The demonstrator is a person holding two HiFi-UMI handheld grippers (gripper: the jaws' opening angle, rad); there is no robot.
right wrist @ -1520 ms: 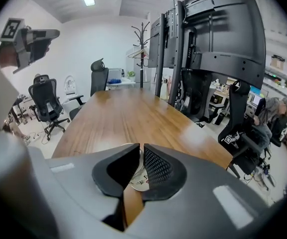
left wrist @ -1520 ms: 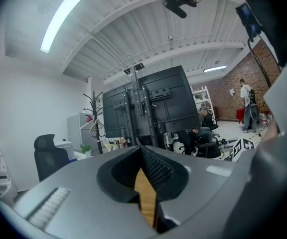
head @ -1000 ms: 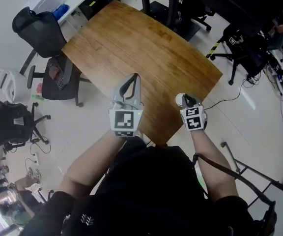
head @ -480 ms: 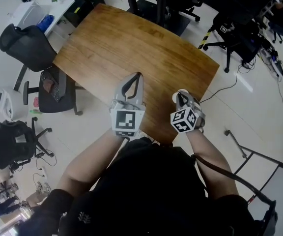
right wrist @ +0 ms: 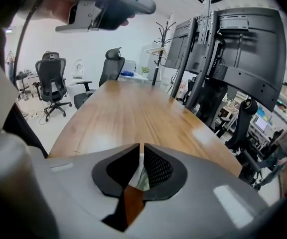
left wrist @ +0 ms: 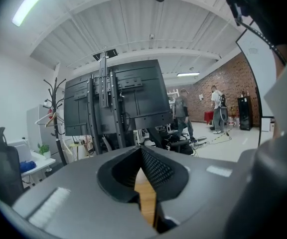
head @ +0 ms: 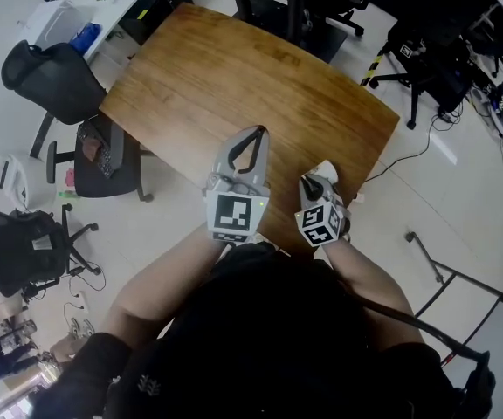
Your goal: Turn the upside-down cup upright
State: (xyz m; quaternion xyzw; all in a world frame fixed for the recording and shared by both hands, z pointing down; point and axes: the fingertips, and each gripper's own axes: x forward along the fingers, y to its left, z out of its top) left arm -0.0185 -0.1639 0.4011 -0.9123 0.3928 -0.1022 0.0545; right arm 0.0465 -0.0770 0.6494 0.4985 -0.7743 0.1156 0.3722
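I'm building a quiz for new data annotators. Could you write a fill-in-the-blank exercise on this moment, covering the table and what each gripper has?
1. The table has a top of brown ____.
2. The left gripper, jaws together over the table, holds ____.
3. The right gripper, its jaws opening slightly, has the thin wall of a white ____ between them, near the table's edge closest to the person.

Missing words: wood; nothing; cup
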